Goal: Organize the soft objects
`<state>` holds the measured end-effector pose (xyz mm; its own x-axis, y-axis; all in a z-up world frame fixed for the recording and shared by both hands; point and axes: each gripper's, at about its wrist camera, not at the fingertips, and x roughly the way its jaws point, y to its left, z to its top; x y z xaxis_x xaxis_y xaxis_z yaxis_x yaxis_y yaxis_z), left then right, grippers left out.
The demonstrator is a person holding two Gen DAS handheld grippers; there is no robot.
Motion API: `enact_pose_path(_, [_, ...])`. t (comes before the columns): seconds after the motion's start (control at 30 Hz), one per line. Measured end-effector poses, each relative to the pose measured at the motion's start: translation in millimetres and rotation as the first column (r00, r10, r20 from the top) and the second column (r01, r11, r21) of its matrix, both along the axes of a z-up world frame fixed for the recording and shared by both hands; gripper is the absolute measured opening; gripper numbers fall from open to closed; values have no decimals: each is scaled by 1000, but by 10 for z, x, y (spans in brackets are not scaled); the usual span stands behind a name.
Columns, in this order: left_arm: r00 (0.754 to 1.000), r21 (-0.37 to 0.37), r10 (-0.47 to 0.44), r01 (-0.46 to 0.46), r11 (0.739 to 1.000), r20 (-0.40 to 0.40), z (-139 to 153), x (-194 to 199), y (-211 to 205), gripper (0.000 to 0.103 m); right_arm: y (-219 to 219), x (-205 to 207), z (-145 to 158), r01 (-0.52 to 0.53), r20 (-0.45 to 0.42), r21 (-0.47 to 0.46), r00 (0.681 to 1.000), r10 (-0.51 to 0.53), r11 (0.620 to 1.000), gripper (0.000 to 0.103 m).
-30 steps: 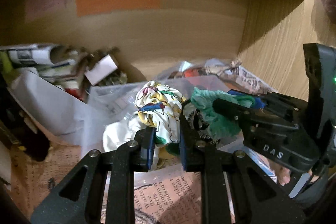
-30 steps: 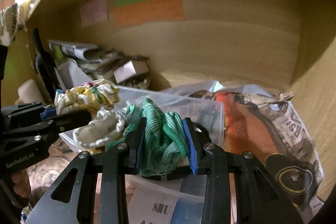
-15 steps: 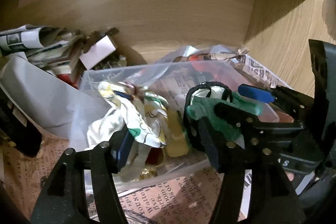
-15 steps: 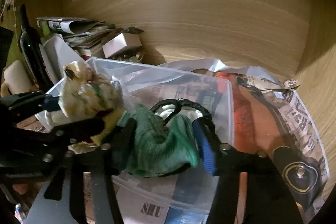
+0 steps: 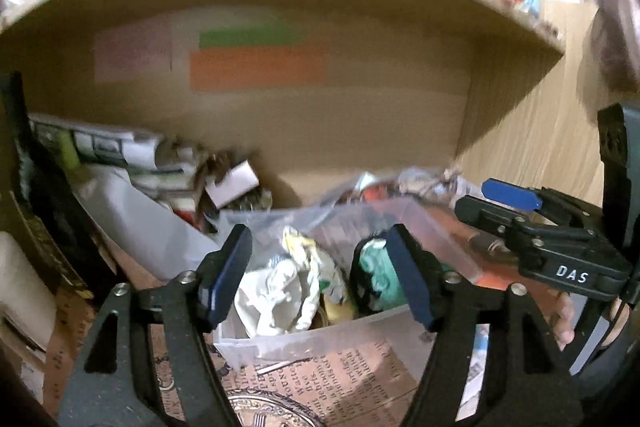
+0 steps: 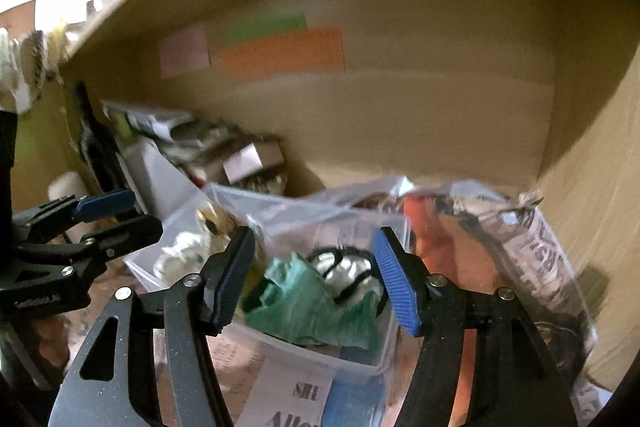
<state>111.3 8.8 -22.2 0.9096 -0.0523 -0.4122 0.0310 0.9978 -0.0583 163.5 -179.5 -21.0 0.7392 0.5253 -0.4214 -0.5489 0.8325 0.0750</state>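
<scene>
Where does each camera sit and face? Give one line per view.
Left wrist: behind the open left gripper, facing the clear plastic bin in the wooden shelf; the right gripper shows at right.
Right wrist: behind the open right gripper, facing the bin; the left gripper shows at left.
Shared: crumpled green cloth, floral cloth, orange paper label.

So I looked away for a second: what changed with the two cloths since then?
Both were let go. The left tongs opened and dropped the floral cloth into the clear bin; the right tongs opened and dropped the green cloth beside it. Both tongs pulled back. The bin and shelf clutter stayed put.
</scene>
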Motion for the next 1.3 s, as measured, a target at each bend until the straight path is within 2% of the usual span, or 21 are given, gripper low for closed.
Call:
enact_pose_path(0.2, [993,11,24,-26,1000,119,248,-303,-55,87,-131,-308,281,-8,103,62,995,2,998,69])
enact_pose_path(0.3, [987,6,39,-40,999,153,318,-426,-52,96,-182,-442,366,-17,135,88,991,5,996,74])
enact_pose_path(0.4, [983,0,48,-48,999,176,367,-552,-58,101,-199,-572,417,-20,168,99,986,3,995,81])
enact_pose_path(0.63, [979,2,50,-51,999,195,387,-700,-88,103,-230,-746,448,-33,187,125,982,9,992,85])
enact_pose_path(0.7, [979,3,55,-56,998,197,381,-726,-90,103,-231,-765,438,-32,185,127,983,8,991,90])
enact_pose_path(0.77, [978,7,62,-65,998,199,382,-755,-103,103,-230,-782,431,-29,188,131,982,3,991,99])
enact_pose_path(0.83, [978,9,67,-70,997,198,372,-767,-105,103,-233,-806,438,-25,194,134,981,-1,991,102])
enact_pose_path(1.3, [977,15,65,-69,998,203,351,-781,-93,103,-220,-834,413,-22,186,136,983,-4,990,103])
